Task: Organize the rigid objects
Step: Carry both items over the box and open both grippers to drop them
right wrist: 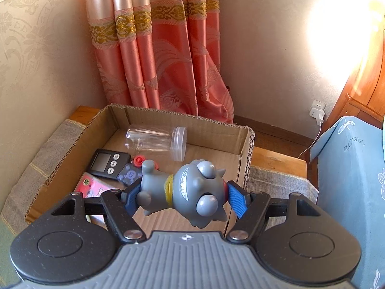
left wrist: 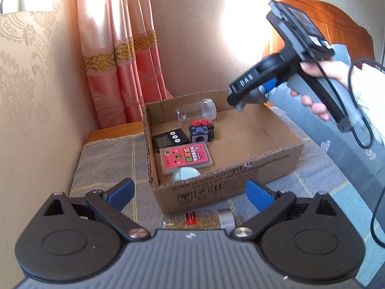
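A cardboard box (left wrist: 276,161) stands on the grey blanket and holds a clear jar (left wrist: 197,109), a black timer (left wrist: 169,141), a dark cube toy (left wrist: 201,131), a pink card case (left wrist: 186,160) and a pale green ball (left wrist: 186,174). My left gripper (left wrist: 190,192) is open and empty in front of the box, above a glitter bottle (left wrist: 204,219) lying on the blanket. My right gripper (right wrist: 182,196) is shut on a grey toy figure (right wrist: 190,190) and holds it over the box (right wrist: 216,130). The right gripper also shows in the left wrist view (left wrist: 243,101), above the box's far right.
A pink curtain (left wrist: 120,55) hangs behind the box. A blue-grey pillow (right wrist: 349,180) lies to the right, with a wooden headboard (left wrist: 336,21) beyond. A wall socket with a charger (right wrist: 317,113) is near the floor. The wooden bed edge (right wrist: 276,159) runs behind the box.
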Demonstrator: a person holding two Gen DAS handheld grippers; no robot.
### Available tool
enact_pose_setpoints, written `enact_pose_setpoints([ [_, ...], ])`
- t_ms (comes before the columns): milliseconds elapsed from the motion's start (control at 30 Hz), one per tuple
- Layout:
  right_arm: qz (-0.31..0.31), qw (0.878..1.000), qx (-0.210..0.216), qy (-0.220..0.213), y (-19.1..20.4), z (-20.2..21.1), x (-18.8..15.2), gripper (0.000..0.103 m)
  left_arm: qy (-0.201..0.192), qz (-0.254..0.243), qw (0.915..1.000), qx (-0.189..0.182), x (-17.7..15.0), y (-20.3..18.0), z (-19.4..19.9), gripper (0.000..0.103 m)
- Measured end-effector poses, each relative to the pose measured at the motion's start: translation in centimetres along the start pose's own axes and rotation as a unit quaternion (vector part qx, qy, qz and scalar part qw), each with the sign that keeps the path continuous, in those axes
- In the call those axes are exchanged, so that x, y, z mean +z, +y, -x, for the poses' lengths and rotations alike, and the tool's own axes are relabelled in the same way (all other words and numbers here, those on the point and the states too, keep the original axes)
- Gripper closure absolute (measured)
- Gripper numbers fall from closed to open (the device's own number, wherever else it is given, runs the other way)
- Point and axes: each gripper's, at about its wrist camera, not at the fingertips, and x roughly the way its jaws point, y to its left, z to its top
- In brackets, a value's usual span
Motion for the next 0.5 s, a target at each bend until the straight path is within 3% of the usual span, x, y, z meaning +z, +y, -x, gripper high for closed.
enact_pose_setpoints([
  [33,-0.011,1.000,-0.003,-0.004,-0.2,-0.4,0.4,0.025,0.002,0.001,1.0000,0.007,-0.5,0.0,0.2,0.004],
  [133,-0.031,0.999,-0.012,-0.007,-0.5,-1.0,0.9,0.000,0.008,0.001,0.9998,0.017,-1.5,0.0,0.6,0.004],
  [500,-0.001,1.000,-0.019,-0.013,1.3,3.3,-3.1,0.000,0.024,0.021,0.9993,0.019,-3.9,0.5,1.6,0.004],
])
